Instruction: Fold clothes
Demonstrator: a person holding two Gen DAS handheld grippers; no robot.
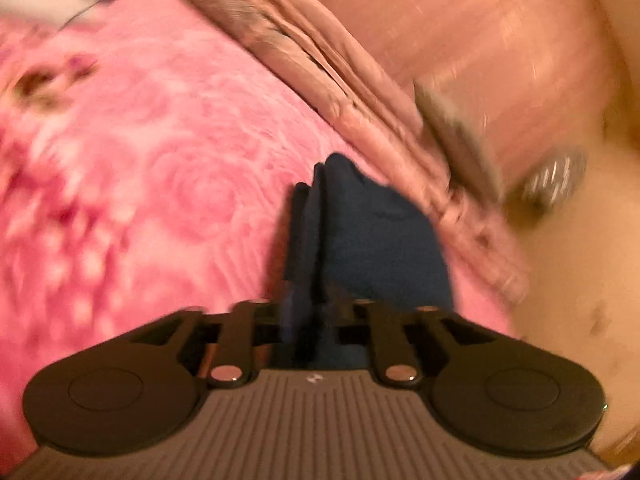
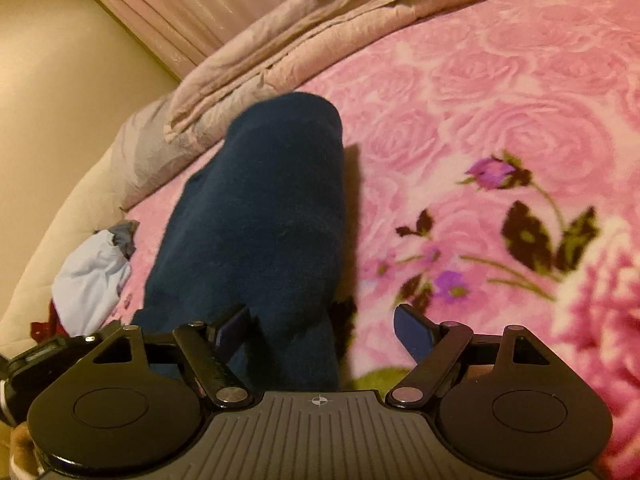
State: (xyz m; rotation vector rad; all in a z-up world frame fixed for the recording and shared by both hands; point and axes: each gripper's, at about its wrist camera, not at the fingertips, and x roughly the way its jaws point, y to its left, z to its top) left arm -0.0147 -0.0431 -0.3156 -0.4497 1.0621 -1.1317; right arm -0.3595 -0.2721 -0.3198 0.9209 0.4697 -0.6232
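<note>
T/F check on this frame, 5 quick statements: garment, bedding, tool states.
1. The garment being folded is dark blue. True.
2. It lies on a plain white sheet. False: it lies on a pink rose-patterned blanket.
3. The right tool has its fingers spread wide, not clamped on the cloth. True: the blue cloth lies against its one finger only.
4. A crumpled pale beige quilt lies along the blanket's far edge. True.
5. In the left wrist view no cloth is between the left tool's fingers. False: a bunched fold of the blue cloth stands between them, though blur hides whether the pads press it.
</note>
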